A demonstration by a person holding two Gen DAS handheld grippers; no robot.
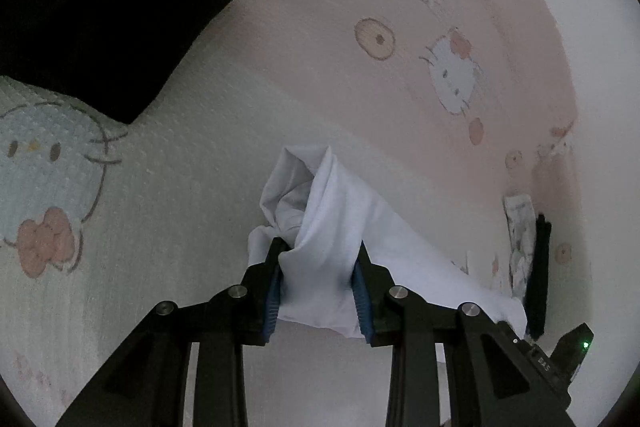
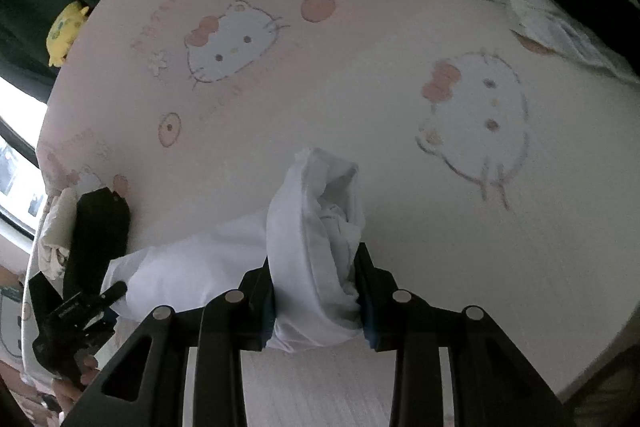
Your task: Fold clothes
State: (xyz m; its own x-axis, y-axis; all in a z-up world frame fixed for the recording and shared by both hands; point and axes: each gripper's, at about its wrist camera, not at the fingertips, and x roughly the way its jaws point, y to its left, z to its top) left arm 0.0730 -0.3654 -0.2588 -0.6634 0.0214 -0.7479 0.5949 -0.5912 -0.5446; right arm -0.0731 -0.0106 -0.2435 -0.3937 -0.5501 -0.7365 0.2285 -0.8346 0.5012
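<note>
No text can be read with certainty. The sheet (image 2: 360, 75) carries faint pinkish lettering beside a cat face (image 2: 234, 41), too blurred to make out. Small pale characters sit on the other gripper's body (image 1: 544, 361), also illegible.

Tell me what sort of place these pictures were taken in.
Most likely a bedroom, on a bed: the work surface is a pink-and-white cartoon cat bedsheet, loose clothes like the white garment lie on it, and a yellow plush toy sits beyond its edge.
</note>
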